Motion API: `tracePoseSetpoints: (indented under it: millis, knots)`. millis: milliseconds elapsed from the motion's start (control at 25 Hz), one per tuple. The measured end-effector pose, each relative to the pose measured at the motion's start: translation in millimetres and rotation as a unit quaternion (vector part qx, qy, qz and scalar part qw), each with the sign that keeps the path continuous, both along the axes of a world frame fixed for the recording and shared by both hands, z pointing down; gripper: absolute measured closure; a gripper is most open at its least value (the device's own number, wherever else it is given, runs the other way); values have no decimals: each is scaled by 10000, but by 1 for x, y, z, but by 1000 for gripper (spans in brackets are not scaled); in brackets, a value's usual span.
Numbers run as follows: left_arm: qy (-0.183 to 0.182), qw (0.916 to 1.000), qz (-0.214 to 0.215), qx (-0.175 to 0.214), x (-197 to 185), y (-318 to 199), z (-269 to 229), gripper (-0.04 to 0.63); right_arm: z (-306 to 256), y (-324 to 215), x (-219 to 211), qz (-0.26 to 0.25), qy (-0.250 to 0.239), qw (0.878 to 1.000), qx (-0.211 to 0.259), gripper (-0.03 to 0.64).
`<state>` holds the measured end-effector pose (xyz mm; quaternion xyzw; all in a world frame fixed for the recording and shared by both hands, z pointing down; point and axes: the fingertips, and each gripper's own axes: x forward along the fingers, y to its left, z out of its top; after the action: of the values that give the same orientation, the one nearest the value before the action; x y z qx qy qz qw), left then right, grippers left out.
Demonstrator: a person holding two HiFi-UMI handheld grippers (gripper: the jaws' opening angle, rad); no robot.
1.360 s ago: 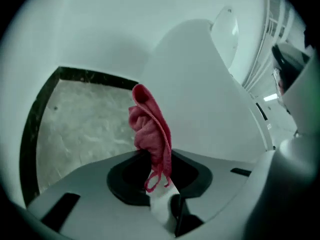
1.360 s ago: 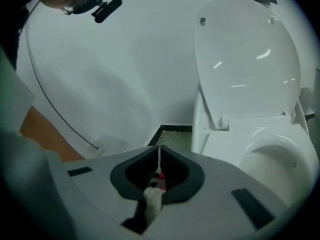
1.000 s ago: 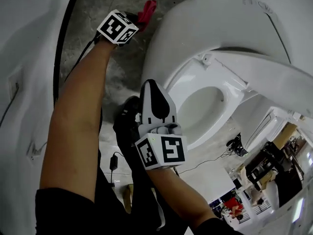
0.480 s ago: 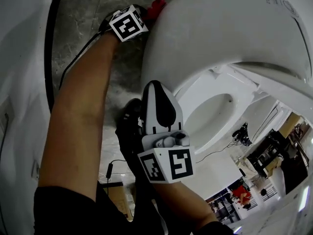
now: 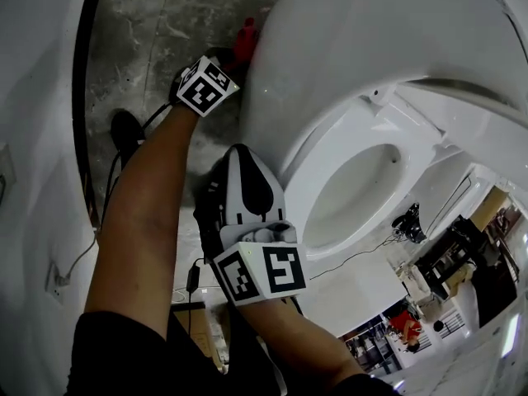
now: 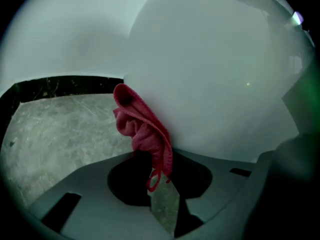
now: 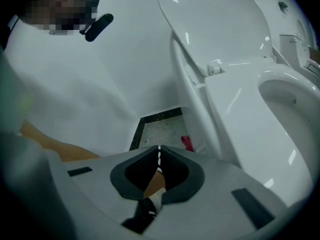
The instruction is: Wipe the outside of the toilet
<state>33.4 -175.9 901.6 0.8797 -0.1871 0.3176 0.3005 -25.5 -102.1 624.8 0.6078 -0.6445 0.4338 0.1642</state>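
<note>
The white toilet (image 5: 371, 64) fills the upper right of the head view, seat (image 7: 240, 104) down and lid (image 7: 215, 19) raised. My left gripper (image 5: 233, 54) reaches down beside the bowl's outer wall (image 6: 215, 74), shut on a red cloth (image 6: 142, 129) that lies pressed against that wall. The cloth (image 5: 245, 36) pokes out past the marker cube, and the right gripper view shows the cloth (image 7: 187, 143) low at the toilet's foot. My right gripper (image 5: 241, 152) hovers nearer me by the bowl's front edge. Its jaws (image 7: 158, 151) are shut with nothing in them.
Grey concrete floor (image 5: 157, 23) lies between the toilet and a white wall (image 5: 33, 139) with a black strip (image 5: 80, 97) along its base. A black shoe (image 5: 125, 129) and a cable (image 5: 194, 275) are on the floor. Cluttered furniture (image 5: 445, 271) shows at lower right.
My left gripper has slid with the red cloth along the toilet's outer side, down the picture toward me. The right gripper drifted slightly left and lower.
</note>
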Motion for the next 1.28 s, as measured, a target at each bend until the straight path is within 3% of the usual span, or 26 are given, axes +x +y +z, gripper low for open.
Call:
tracePoseSetpoints:
  millis: [320, 560, 720, 880, 960, 1040, 1120, 1280]
  knots:
    - [-84, 9976, -254, -646, 1, 113, 12, 500, -3, 38, 15, 4, 92, 9999, -108, 577]
    - [-165, 9931, -573, -1015, -7, 159, 1, 503, -21, 49, 15, 83, 40, 9999, -73, 577]
    - [-344, 9883, 5, -1485, -6, 218, -13, 505, -40, 52, 12, 83, -3, 10000, 32, 577]
    - [-50, 9714, 548, -2311, 4, 302, -54, 505, -74, 53, 3, -40, -82, 9995, 295, 577]
    - [-13, 9660, 652, -2501, 0, 334, -82, 505, -97, 53, 8, -86, -116, 9989, 449, 577]
    - [-56, 9667, 412, -2527, -19, 346, -114, 505, -127, 50, 17, -105, -169, 9975, 684, 577]
    - [-15, 9691, -153, -2463, -43, 334, -152, 505, -162, 44, 27, -137, -205, 9948, 988, 577]
    - [244, 9751, -1330, -1758, -90, 256, -255, 505, -244, 31, 50, -336, -267, 9854, 1650, 577]
